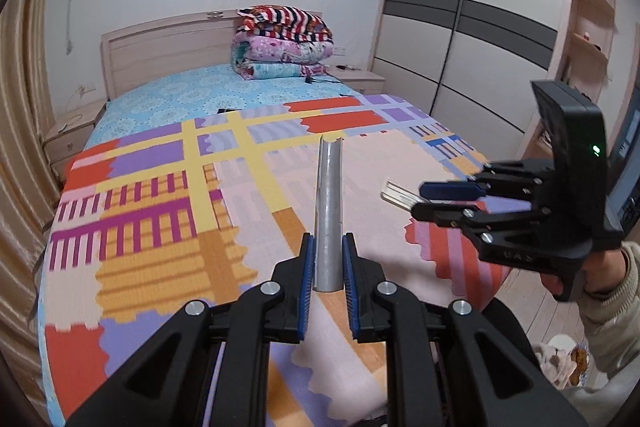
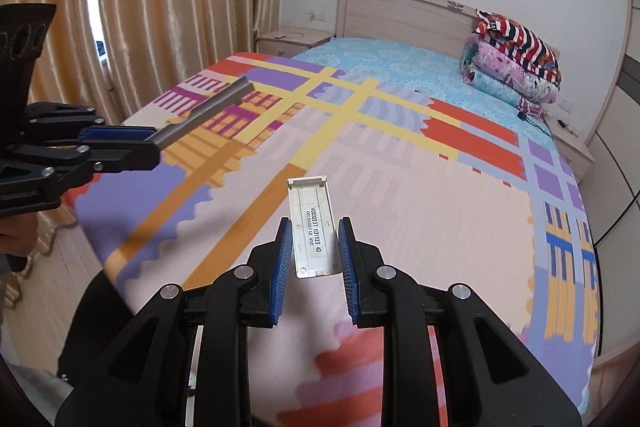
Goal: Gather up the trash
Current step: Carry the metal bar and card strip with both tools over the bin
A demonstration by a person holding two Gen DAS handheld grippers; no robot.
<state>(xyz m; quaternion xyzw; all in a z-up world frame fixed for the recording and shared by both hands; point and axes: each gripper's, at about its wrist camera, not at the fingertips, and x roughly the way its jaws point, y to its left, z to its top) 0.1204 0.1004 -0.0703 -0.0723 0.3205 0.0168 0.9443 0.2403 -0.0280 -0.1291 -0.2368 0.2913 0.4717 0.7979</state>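
Observation:
My left gripper (image 1: 327,259) is shut on a grey metal tube (image 1: 329,203) that points forward over the bed; the tube also shows in the right wrist view (image 2: 208,111). My right gripper (image 2: 314,251) is shut on a flat white plastic cover (image 2: 312,223) with a printed label, held above the patterned blanket (image 2: 400,187). In the left wrist view the right gripper (image 1: 432,199) sits at the right with the white cover (image 1: 396,195) sticking out of it. In the right wrist view the left gripper (image 2: 120,143) is at the left edge.
The bed carries a colourful patchwork blanket (image 1: 180,187) and a blue sheet (image 1: 200,99). Folded quilts (image 1: 280,43) are stacked by the headboard. A wardrobe (image 1: 480,27) stands right, curtains (image 2: 160,7) left, nightstands beside the headboard. A bag (image 1: 564,359) lies on the floor.

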